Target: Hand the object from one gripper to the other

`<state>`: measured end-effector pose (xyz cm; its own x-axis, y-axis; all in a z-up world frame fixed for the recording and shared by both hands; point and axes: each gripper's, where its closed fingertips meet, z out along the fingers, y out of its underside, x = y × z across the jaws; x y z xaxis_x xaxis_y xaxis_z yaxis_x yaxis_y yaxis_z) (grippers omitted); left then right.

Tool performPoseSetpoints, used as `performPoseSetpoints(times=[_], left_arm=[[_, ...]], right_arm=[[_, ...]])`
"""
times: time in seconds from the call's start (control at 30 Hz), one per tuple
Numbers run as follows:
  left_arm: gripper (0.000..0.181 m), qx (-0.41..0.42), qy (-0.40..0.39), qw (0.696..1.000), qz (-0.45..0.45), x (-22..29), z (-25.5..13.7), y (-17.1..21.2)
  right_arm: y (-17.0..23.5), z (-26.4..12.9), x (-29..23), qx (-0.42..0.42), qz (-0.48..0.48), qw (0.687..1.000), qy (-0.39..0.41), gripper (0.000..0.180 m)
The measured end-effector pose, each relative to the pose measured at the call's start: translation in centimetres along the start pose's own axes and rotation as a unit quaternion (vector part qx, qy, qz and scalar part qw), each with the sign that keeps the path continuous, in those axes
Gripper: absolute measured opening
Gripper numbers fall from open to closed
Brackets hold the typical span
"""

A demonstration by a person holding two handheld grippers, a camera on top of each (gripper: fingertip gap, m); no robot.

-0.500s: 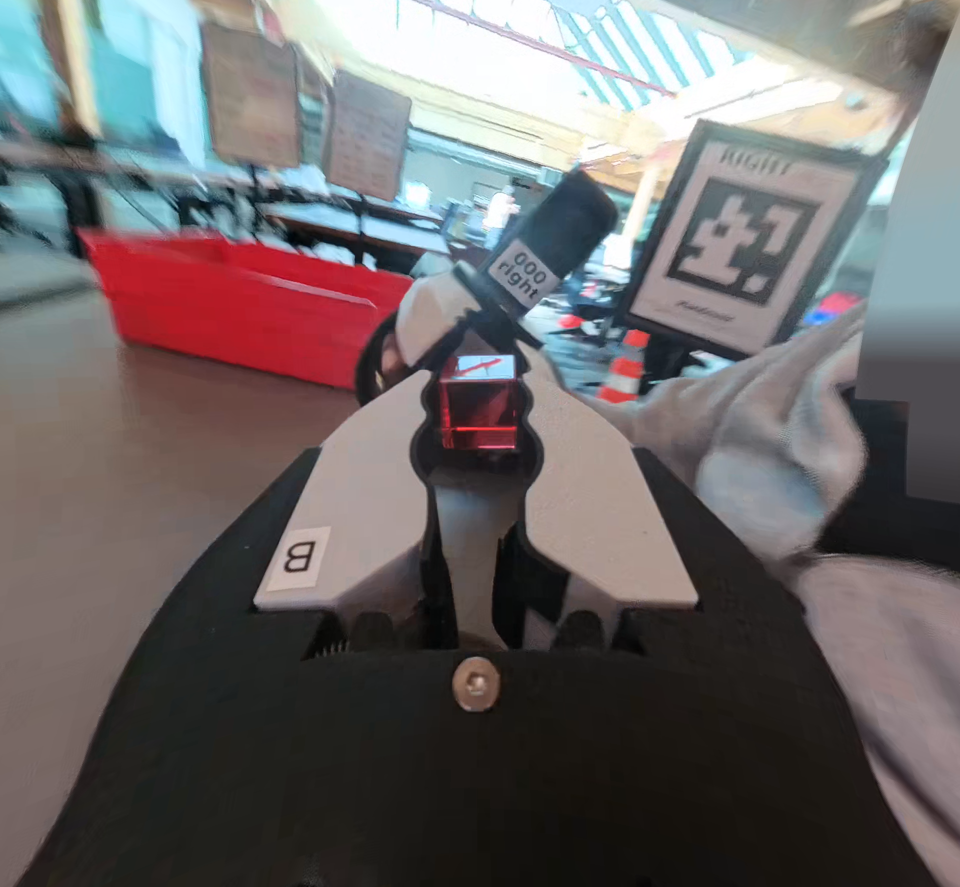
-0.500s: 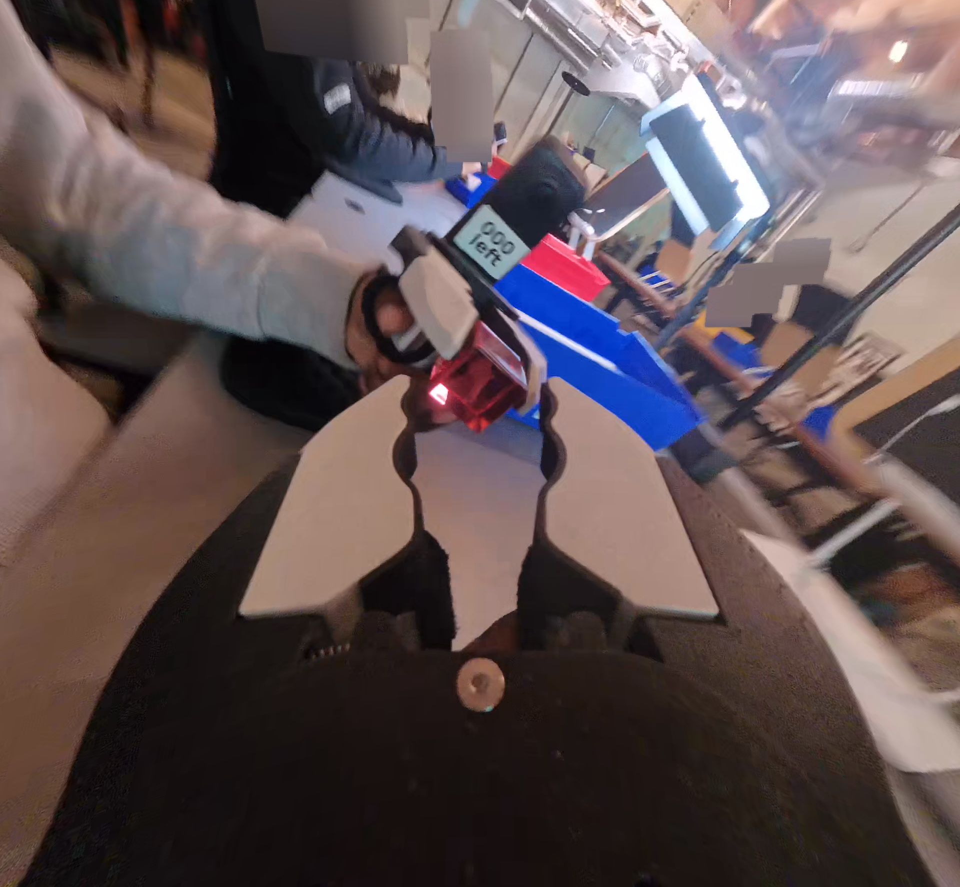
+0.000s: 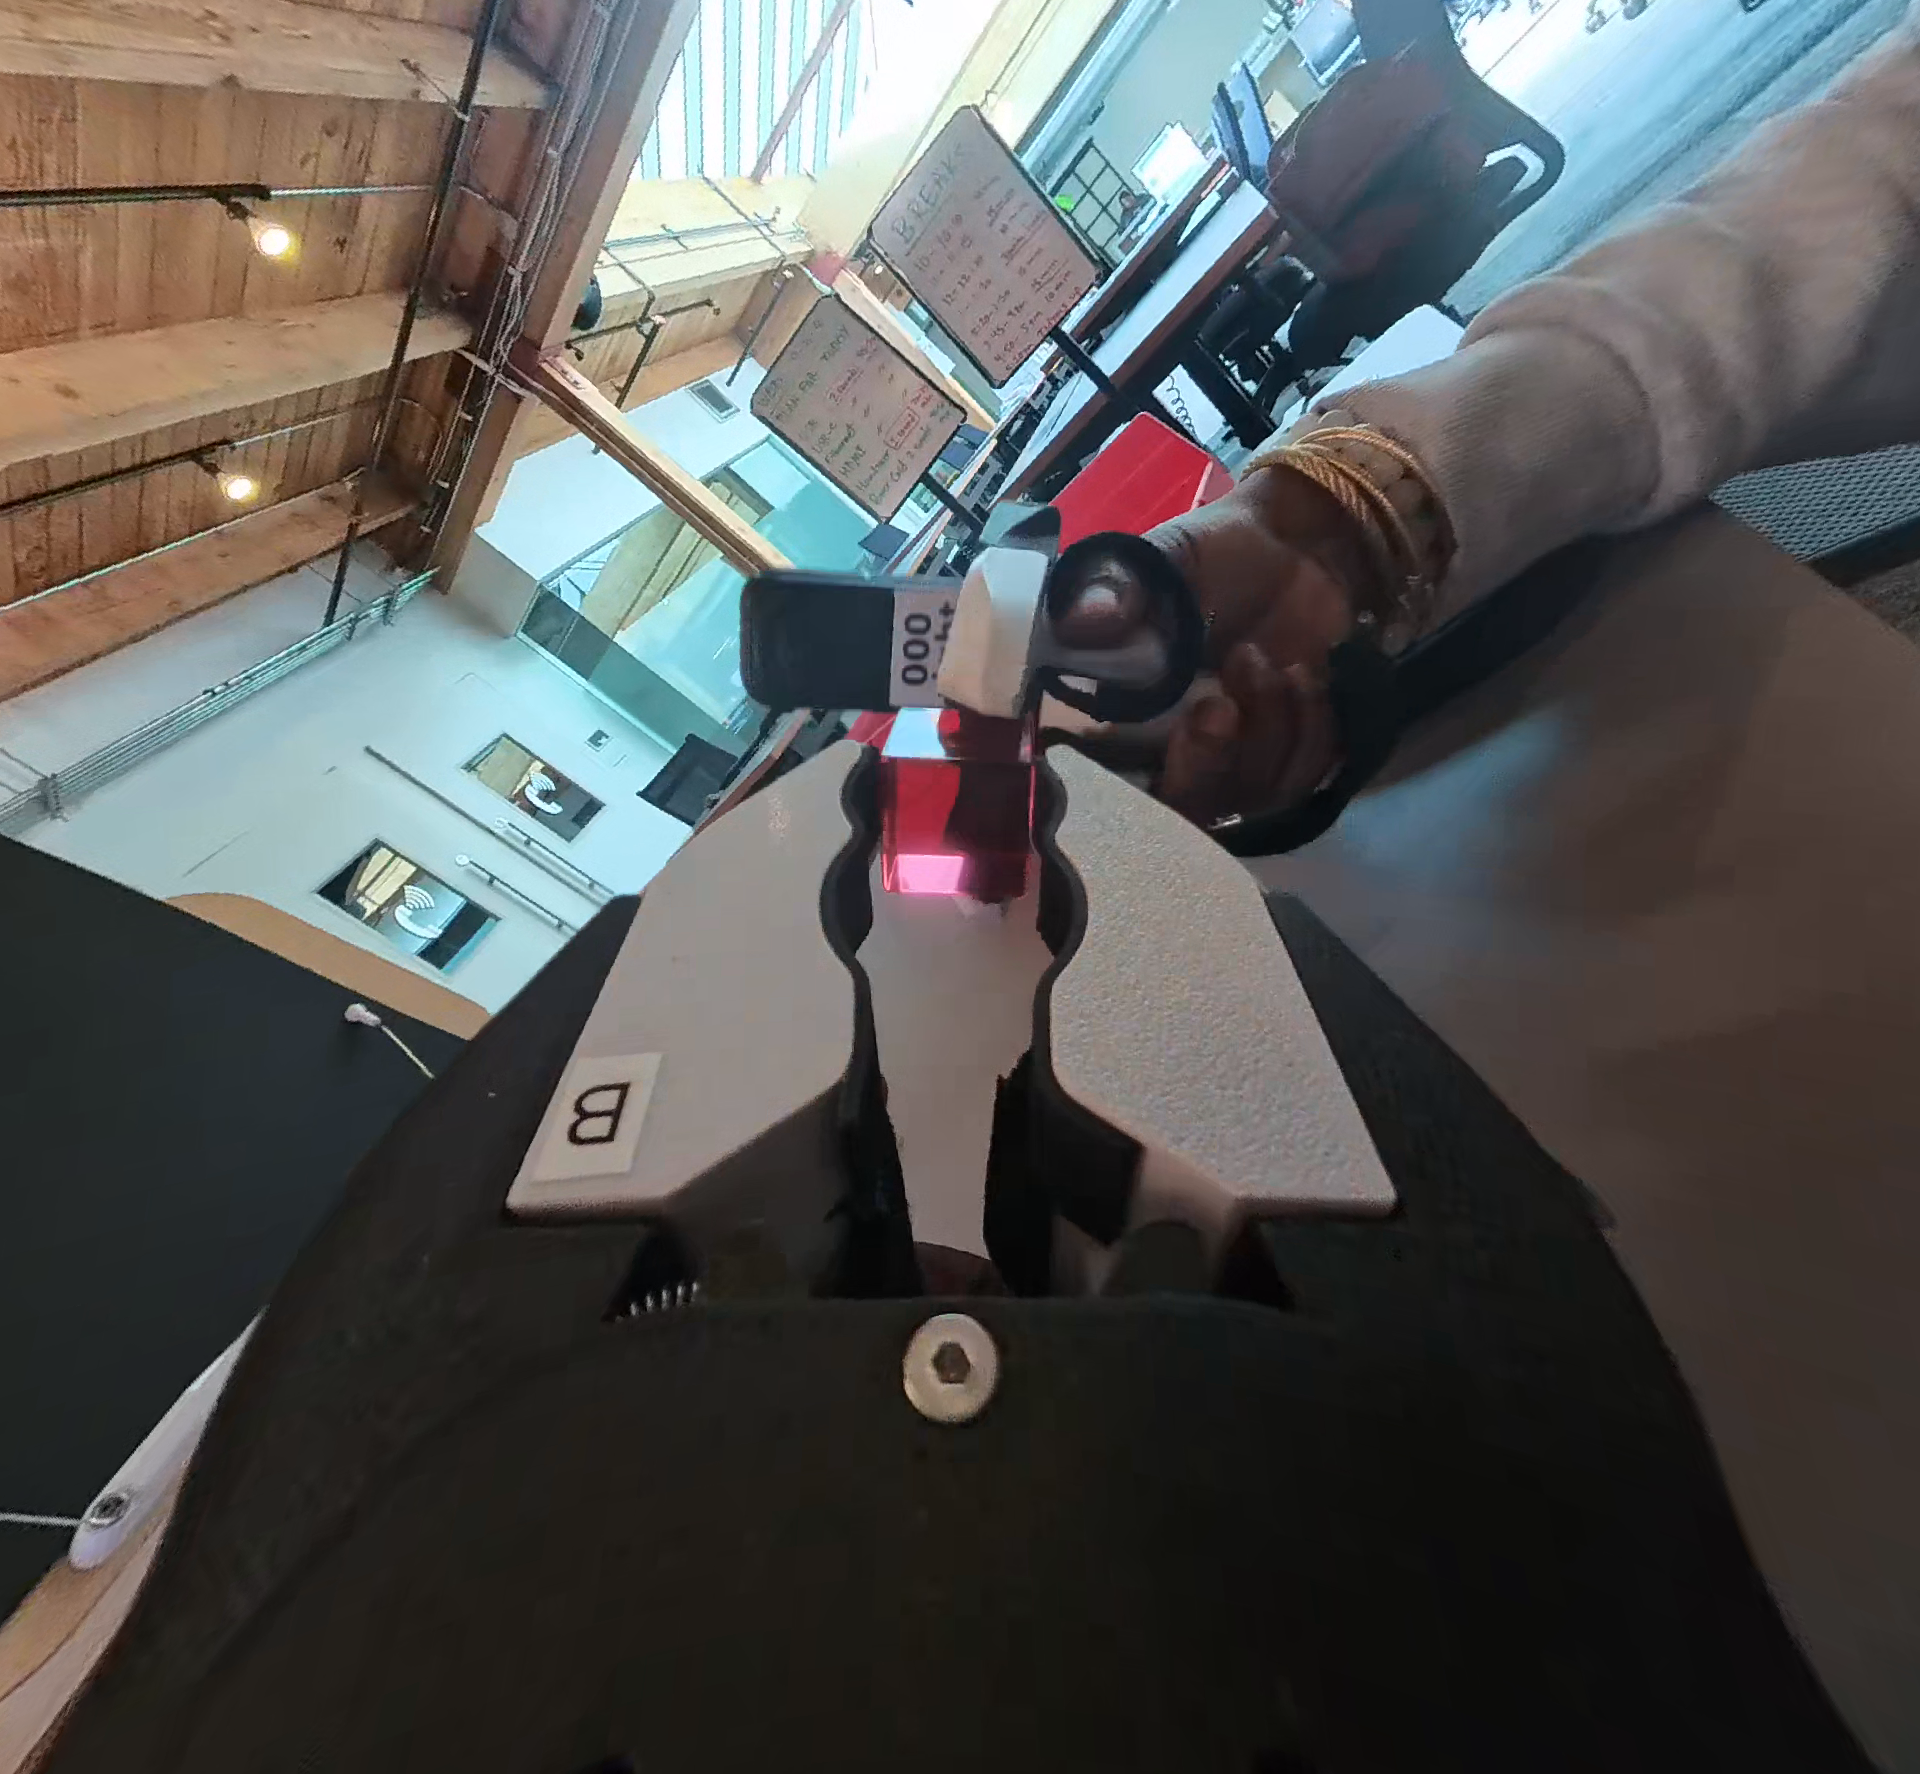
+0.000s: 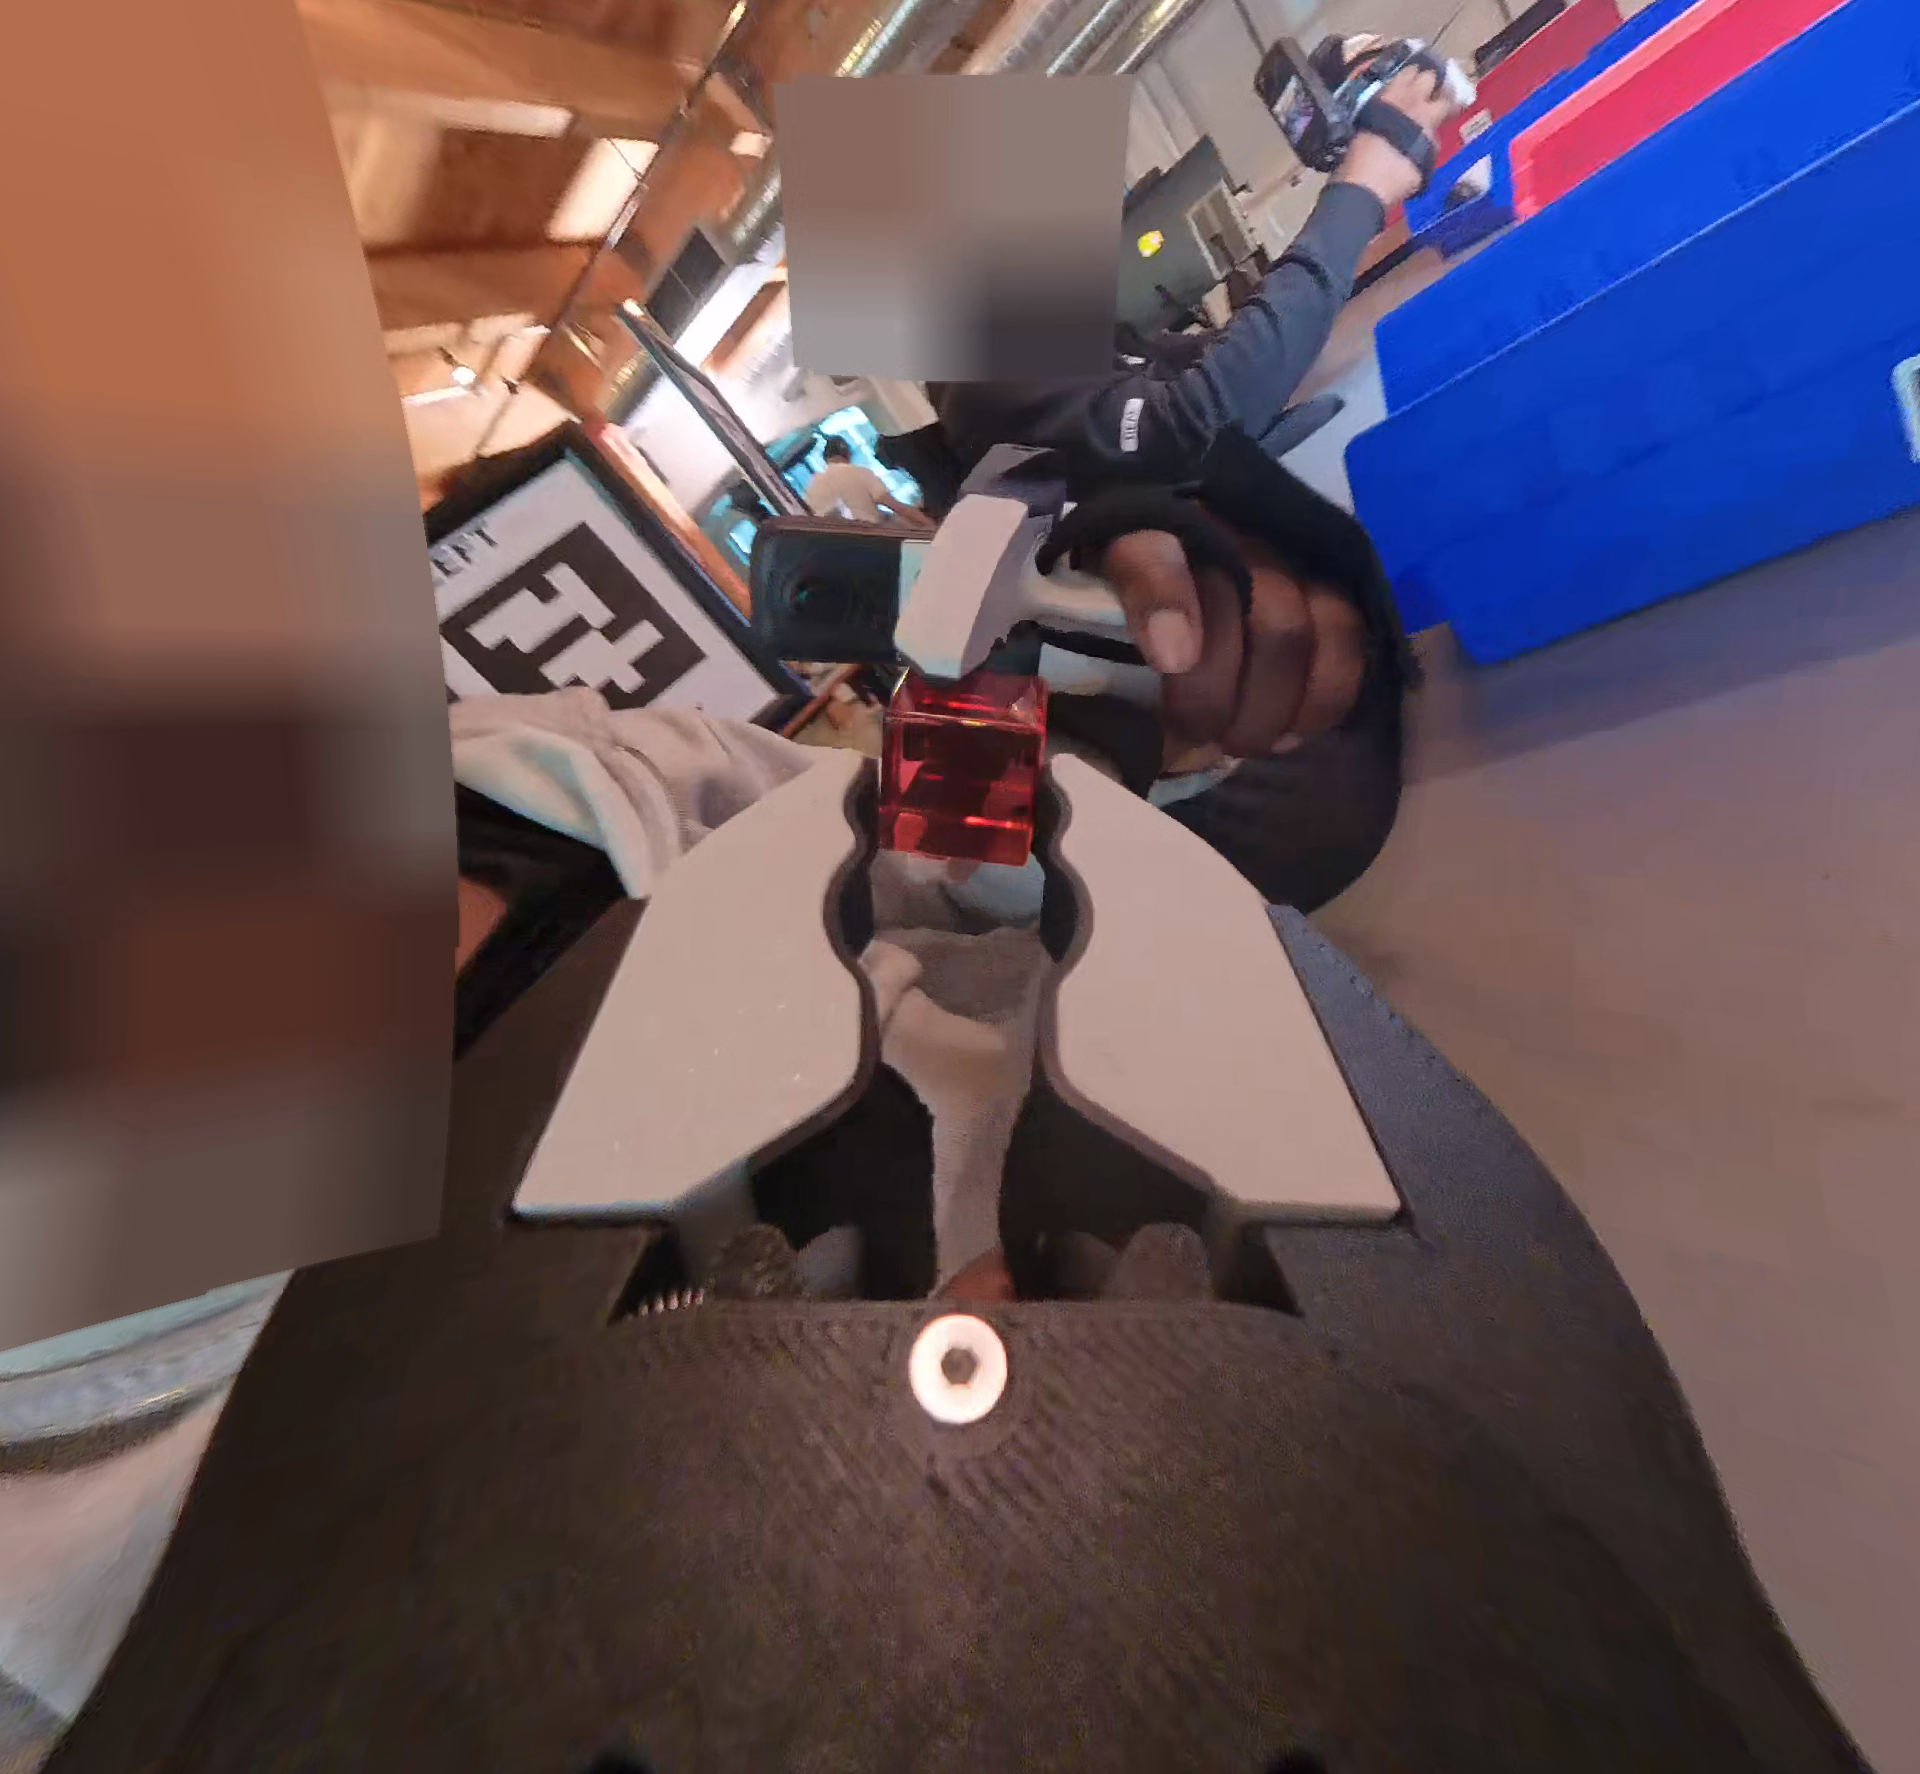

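Observation:
A clear red cube (image 3: 956,820) sits between the fingertips of my left gripper (image 3: 951,789), whose jaws press its two sides. In the right wrist view the same cube (image 4: 961,789) sits between the fingertips of my right gripper (image 4: 961,784), also closed on its sides. The two grippers meet tip to tip above the table, turned about a quarter turn to each other. The right gripper's white finger (image 3: 992,633) lies over the cube's far end, and the left gripper's white finger (image 4: 951,597) shows the same way. A hand holds each gripper.
A grey table (image 3: 1558,997) lies below, with a red bin (image 3: 1132,488) and two whiteboards (image 3: 982,259) beyond. Blue and red bins (image 4: 1662,425) stand at the right. A black-and-white marker board (image 4: 582,623) stands behind. Another person (image 4: 1247,374) raises a gripper further back. The tips of both grippers are at nearly the same place.
My right gripper has moved onto the cube and its jaws have closed from wide open to its sides. Both grippers have rolled and tilted upward. My left gripper still holds the cube.

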<state>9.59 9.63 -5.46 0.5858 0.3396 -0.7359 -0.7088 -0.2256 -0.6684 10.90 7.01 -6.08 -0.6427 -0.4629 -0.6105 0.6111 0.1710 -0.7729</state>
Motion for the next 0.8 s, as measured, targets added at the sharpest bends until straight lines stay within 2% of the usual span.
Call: performPoseSetpoints(times=[0.03, 0.13, 0.23, 0.33, 0.4, 0.5, 0.6, 0.7, 0.73, 0.8], left_arm=[[0.028, -0.002, -0.004, 1.000, -0.010, 0.0, 0.1, 0.1], [0.044, 0.010, -0.021, 0.998, -0.063, -0.7, 0.0, 0.0], [0.052, 0.022, -0.066, 0.988, -0.140, -2.8, -0.5, 0.1], [0.058, 0.021, -0.091, 0.964, -0.249, -4.5, -1.0, 1.2], [0.060, 0.010, -0.097, 0.944, -0.315, -5.0, -1.2, 2.3], [0.062, 0.005, -0.100, 0.926, -0.365, -5.3, -1.2, 3.1], [0.062, 0.000, -0.104, 0.928, -0.358, -5.3, -1.2, 3.3], [0.062, -0.017, -0.097, 0.935, -0.342, -4.7, -0.9, 3.5], [0.062, -0.021, -0.093, 0.936, -0.340, -4.6, -0.8, 3.6], [0.062, -0.026, -0.088, 0.935, -0.341, -4.3, -0.7, 3.8]], right_arm=[[-0.1, -0.1, 0.1, -0.002, -0.014, 1.000, 0.012, 0.028], [-0.9, -0.8, 0.5, 0.011, -0.056, 0.997, 0.051, 0.028], [-2.5, -2.0, 0.1, 0.035, -0.106, 0.989, 0.092, 0.028], [-4.3, -4.4, -0.4, 0.037, -0.173, 0.969, 0.172, 0.028], [-5.8, -7.1, -0.9, 0.039, -0.214, 0.945, 0.245, 0.028], [-8.0, -12.7, -2.1, 0.033, -0.244, 0.898, 0.365, 0.029], [-9.0, -20.6, -2.4, -0.004, -0.229, 0.817, 0.530, 0.028], [-8.5, -28.0, -2.5, -0.026, -0.160, 0.734, 0.660, 0.028], [-8.0, -29.9, -2.4, -0.035, -0.133, 0.713, 0.688, 0.028], [-6.5, -32.5, -1.8, -0.058, -0.083, 0.690, 0.717, 0.028]])
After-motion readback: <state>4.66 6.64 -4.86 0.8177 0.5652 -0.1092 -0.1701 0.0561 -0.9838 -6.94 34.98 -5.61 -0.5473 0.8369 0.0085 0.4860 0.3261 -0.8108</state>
